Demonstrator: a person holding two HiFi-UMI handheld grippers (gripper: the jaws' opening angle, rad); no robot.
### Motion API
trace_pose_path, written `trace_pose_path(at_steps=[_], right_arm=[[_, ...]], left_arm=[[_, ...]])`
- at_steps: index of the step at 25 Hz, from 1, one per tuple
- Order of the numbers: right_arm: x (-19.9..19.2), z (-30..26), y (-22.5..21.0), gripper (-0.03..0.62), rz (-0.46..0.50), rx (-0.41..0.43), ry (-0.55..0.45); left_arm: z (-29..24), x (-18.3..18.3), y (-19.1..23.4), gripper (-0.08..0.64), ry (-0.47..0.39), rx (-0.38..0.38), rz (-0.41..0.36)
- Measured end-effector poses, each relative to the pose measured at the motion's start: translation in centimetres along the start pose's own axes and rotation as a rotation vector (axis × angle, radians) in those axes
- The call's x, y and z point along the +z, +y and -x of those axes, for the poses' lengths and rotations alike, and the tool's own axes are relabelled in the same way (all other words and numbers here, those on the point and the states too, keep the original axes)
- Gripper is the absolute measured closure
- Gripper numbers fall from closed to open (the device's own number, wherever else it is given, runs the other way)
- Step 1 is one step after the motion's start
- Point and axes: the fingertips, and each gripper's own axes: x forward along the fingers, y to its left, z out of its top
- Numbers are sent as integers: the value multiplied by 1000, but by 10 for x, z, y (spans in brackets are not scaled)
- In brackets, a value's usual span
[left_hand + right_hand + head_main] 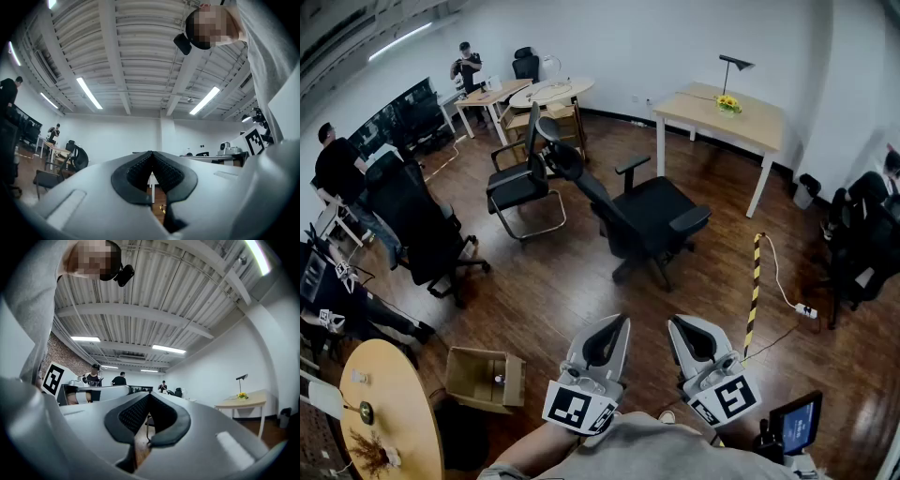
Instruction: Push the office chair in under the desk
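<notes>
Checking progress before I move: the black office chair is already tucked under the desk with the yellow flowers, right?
No. The head view shows the black office chair out on the open floor, apart from the desk with the yellow flowers.

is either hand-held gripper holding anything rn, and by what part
Nothing is held. The left hand-held gripper and the right hand-held gripper are both shut with nothing between the jaws, apart from the office chair.

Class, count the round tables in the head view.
2: wooden round table at lower left edge; pale round table at the back, left of centre. More may be hidden.
</notes>
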Motion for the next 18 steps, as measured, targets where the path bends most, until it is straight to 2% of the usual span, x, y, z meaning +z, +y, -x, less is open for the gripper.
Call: trace_pose_path(at_steps=[9, 18], right_arm=[[-12, -28, 18, 586, 1, -13, 26], [-30, -58, 39, 586, -15, -69, 67]], left_arm=[[10, -2, 32, 560, 2, -8, 25], [18, -13, 68, 560, 32, -64, 71]])
